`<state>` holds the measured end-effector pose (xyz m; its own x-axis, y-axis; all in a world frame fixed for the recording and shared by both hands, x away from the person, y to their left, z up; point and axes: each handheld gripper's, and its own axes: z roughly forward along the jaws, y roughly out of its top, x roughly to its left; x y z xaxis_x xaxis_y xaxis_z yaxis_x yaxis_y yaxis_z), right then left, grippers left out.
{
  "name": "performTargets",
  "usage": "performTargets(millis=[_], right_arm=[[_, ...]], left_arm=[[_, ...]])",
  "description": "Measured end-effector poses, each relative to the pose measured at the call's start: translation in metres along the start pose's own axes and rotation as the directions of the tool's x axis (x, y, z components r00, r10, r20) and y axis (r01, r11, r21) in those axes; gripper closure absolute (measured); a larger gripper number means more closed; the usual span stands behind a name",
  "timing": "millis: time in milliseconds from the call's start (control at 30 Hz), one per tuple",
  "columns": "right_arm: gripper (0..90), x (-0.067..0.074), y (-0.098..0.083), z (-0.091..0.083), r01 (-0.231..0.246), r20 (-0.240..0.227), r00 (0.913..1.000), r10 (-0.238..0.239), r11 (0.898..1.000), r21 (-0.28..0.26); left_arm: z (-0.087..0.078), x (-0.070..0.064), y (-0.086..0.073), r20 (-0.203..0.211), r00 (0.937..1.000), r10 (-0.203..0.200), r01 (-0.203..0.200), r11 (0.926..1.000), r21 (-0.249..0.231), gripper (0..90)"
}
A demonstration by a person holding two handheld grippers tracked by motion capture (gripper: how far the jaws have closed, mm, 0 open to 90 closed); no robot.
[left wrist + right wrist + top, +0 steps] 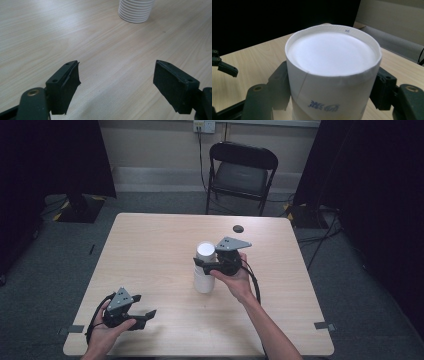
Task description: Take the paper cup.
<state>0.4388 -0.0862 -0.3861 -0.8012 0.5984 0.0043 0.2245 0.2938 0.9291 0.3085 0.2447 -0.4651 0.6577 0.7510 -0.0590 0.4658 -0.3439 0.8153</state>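
right tongs [329, 92] round cup stack [332, 75]

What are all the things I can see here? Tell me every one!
stack of paper cups: one stack, white, upside down, middle of the table; number of cups cannot be told
table: one, light wood, centre of the room
small round disc: one, black, far side of the table
folding chair: one, black, behind the table
wall socket: one, white, on the back wall
left claw: one, black with a grey plate, jaws open, near the table's front left corner
right claw: one, black with a grey plate, jaws closed on the top cup
hands: two, each holding a claw
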Motion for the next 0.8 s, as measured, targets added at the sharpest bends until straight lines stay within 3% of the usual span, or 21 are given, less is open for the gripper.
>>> performTargets(millis=[267, 433, 533, 800], right_arm=[[31.6, -0.001, 0.003, -0.003, -0.009, -0.005, 1.0000, 0.009, 1.000, -0.016], [31.9, -0.002, 0.006, -0.005, -0.017, -0.008, 0.9998, 0.017, 0.999, -0.027], [32.1, -0.003, 0.009, -0.007, -0.026, -0.008, 0.9996, 0.026, 0.999, -0.037], [32.1, -0.004, 0.021, -0.010, -0.021, -0.003, 0.9998, 0.021, 0.999, -0.046]], left_arm=[[-0.003, 0.000, 0.002, -0.002, 0.9999, -0.012, 0.012, 0.9995, -0.029, 20.9], [-0.001, 0.003, 0.000, -0.023, 0.9995, -0.023, 0.023, 0.9997, -0.011, 20.9], [0.001, 0.004, -0.001, -0.012, 0.9992, -0.038, 0.037, 0.9993, -0.004, 20.7], [0.003, 0.002, 0.001, 0.007, 0.9995, -0.029, 0.029, 0.9996, 0.001, 19.0]])
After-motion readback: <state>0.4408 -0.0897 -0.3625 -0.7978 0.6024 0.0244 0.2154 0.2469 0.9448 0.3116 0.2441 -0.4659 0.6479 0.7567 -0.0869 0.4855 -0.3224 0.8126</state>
